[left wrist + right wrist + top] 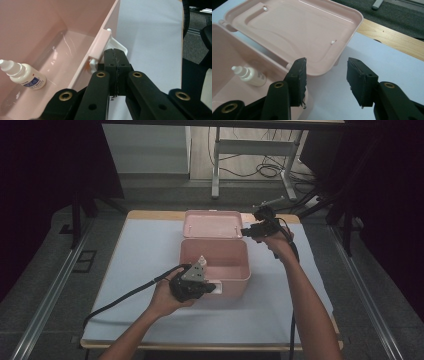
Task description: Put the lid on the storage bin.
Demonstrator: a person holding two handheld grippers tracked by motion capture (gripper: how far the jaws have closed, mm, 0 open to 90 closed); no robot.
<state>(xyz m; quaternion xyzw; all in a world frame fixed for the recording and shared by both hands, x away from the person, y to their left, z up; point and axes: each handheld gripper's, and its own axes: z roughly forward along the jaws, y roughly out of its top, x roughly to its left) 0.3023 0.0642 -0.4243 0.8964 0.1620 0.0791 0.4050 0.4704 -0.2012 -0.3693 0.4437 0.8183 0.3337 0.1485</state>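
Pink box lying open on the bench — I'm working both grippers at it.

My left gripper (115, 53) is sitting with fingers clenched, tips touching the white latch (119, 46) on the pink box (215, 260) front wall; my right gripper (325, 75) is hovering with fingers released beside the opened lid (294, 32) — a small dropper bottle (23, 76) is lying inside.

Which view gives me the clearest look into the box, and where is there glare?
High view: dim and soft, pink box interior vague. Left gripper view: sharp on the bottle, glare streaks on the box floor. Right gripper view: bright line of glare along the lid.
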